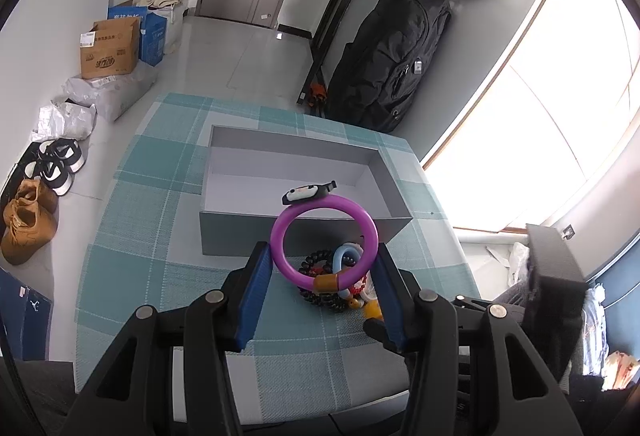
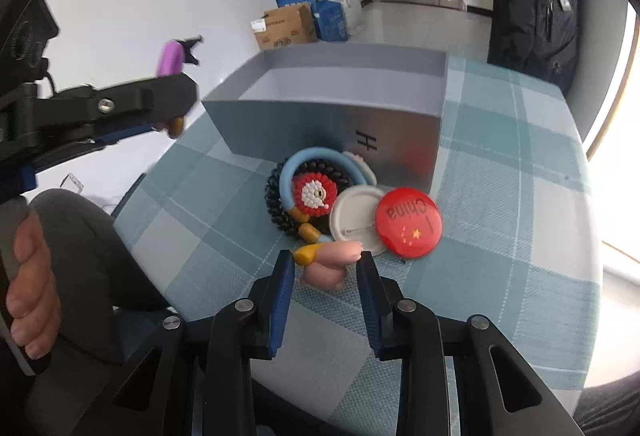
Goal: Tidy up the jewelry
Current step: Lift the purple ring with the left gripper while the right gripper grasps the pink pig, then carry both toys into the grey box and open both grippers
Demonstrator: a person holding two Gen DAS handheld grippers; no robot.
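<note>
Left wrist view, lower centre: the left hand-held gripper (image 1: 320, 276) holds a purple bangle (image 1: 324, 242) upright between its blue pads, raised above the bench (image 1: 160, 256), which wears a teal checked cloth. Beyond it in mid-frame sits an open grey box (image 1: 296, 172); whether the small black-and-white piece (image 1: 306, 193) at the bangle's top lies inside the box cannot be told. Right wrist view, lower centre: the right hand-held gripper (image 2: 326, 268) has its jaws drawn narrow around a pink bracelet piece (image 2: 330, 262) with a yellow bead, the right pad touching it. Just above it in the frame lies the jewelry pile: a blue bangle (image 2: 316, 164), black beads (image 2: 276, 196), a red-and-white beaded disc (image 2: 316, 194), a white badge (image 2: 354, 216) and a red badge (image 2: 408, 222), close to the box's front wall.
</note>
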